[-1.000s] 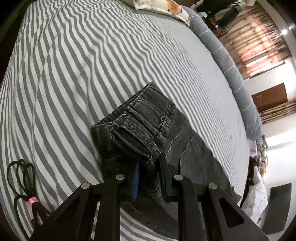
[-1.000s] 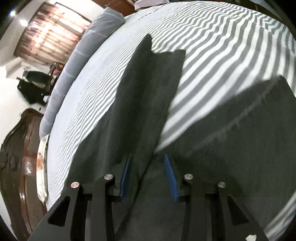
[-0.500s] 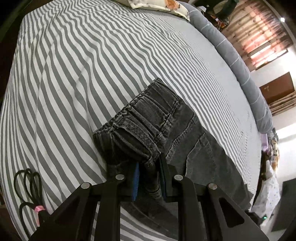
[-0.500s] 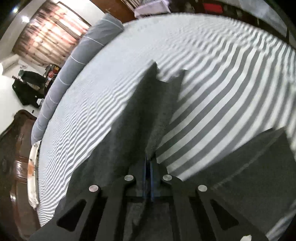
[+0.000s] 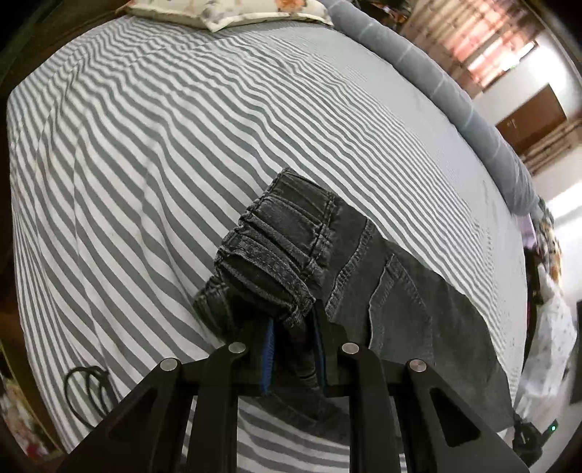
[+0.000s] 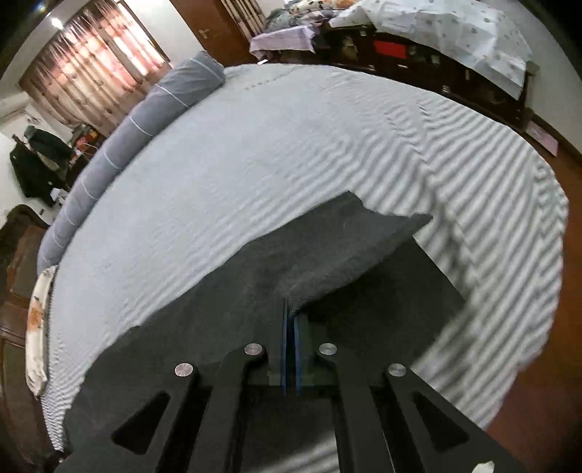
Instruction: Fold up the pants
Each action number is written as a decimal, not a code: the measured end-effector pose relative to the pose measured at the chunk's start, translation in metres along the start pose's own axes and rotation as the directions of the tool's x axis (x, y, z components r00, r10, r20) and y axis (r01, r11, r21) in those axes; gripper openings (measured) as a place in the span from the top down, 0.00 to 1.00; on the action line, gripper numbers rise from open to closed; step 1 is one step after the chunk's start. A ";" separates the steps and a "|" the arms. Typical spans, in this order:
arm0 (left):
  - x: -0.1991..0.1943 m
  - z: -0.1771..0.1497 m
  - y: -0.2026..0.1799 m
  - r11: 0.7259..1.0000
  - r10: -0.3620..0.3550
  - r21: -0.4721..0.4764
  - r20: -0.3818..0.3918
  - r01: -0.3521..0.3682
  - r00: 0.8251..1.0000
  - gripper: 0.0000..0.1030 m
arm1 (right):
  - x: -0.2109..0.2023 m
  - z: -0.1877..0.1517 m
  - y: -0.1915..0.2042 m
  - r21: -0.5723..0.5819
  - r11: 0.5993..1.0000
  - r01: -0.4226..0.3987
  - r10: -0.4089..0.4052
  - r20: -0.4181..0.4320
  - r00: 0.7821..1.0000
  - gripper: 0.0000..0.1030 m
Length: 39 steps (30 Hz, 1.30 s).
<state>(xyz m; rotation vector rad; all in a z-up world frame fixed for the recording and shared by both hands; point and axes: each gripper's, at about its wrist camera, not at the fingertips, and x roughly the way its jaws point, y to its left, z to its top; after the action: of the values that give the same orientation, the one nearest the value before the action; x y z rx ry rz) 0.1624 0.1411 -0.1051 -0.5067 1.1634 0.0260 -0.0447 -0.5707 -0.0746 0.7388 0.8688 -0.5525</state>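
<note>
Two grippers both clamp the dark grey pants (image 5: 396,291) lying on the striped bed (image 5: 152,152). Left gripper (image 5: 293,345) pinches bunched waistband fabric between its blue pads. Right gripper (image 6: 290,349), pads nearly pressed together, nips a raised fold of a pant leg (image 6: 327,254).

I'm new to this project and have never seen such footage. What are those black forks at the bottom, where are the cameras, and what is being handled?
There is no robot: a person holds a two-finger tool in each hand, with a fisheye camera on each looking along its fingers. The left view shows the left gripper clamped on the waistband end of dark grey pants. The right view shows the right gripper pinched shut on the pants' leg fabric, lifted off the striped bedsheet. A black cable and a floral pillow also lie on the bed.
</note>
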 end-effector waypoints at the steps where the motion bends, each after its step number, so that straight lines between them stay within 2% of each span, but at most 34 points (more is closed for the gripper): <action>1: 0.000 0.001 0.000 1.000 0.010 0.025 -0.006 -0.010 1.000 0.82 | -0.001 -0.006 -0.007 0.006 1.000 0.004 -0.004 -0.008 1.000 0.97; 3: 0.001 0.000 0.001 0.998 0.027 0.065 -0.024 -0.025 0.999 0.82 | -0.002 -0.021 -0.020 0.028 1.000 0.014 -0.013 -0.030 0.999 0.97; 8: 0.020 -0.010 0.005 0.984 0.122 0.141 -0.064 -0.112 0.990 0.82 | 0.021 -0.049 -0.044 0.062 0.996 0.060 -0.052 -0.117 0.992 0.98; 13: 0.029 -0.023 -0.005 0.955 0.199 0.229 -0.028 -0.188 0.980 0.82 | 0.041 -0.053 -0.054 0.083 0.994 0.065 -0.050 -0.170 0.984 0.97; 15: 0.026 -0.025 -0.008 0.951 0.196 0.243 -0.005 -0.189 0.981 0.81 | 0.042 -0.050 -0.059 0.114 0.993 0.031 -0.012 -0.165 0.986 0.91; 20: 0.008 -0.029 -0.008 0.965 0.142 0.221 0.012 -0.141 0.990 0.77 | 0.038 -0.045 -0.075 0.175 0.981 -0.080 0.107 -0.148 0.983 0.81; 24: -0.016 -0.038 -0.017 0.957 0.145 0.247 0.052 -0.154 0.988 0.77 | 0.035 -0.042 -0.093 0.208 0.973 -0.103 0.130 -0.124 0.984 0.80; 28: -0.042 -0.056 -0.042 0.933 0.130 0.316 0.142 -0.170 0.981 0.77 | 0.034 -0.036 -0.115 0.238 0.964 -0.121 0.147 -0.098 0.984 0.80; 31: -0.058 -0.079 -0.073 0.897 0.066 0.416 0.204 -0.148 0.977 0.75 | 0.033 -0.034 -0.125 0.236 0.963 -0.132 0.159 -0.097 0.982 0.81; 33: -0.060 -0.095 -0.100 0.861 -0.001 0.498 0.201 -0.101 0.980 0.71 | 0.034 -0.031 -0.130 0.235 0.960 -0.152 0.179 -0.100 0.979 0.88; 34: -0.059 -0.104 -0.117 0.837 -0.034 0.542 0.190 -0.076 0.981 0.69 | 0.034 -0.029 -0.131 0.236 0.959 -0.155 0.183 -0.103 0.978 0.88; 35: -0.056 -0.113 -0.134 0.809 -0.060 0.585 0.175 -0.055 0.983 0.67 | 0.034 -0.026 -0.133 0.239 0.957 -0.166 0.195 -0.102 0.976 0.90; 39: -0.035 -0.160 -0.207 0.661 -0.146 0.750 0.088 0.031 0.985 0.65 | 0.024 -0.021 -0.140 0.258 0.939 -0.225 0.254 -0.085 0.963 0.94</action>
<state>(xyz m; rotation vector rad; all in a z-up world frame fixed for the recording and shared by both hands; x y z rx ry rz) 0.0662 -0.0973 -0.0460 0.1858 0.9011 -0.4894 -0.1393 -0.6456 -0.1522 1.0984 0.8107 -0.4048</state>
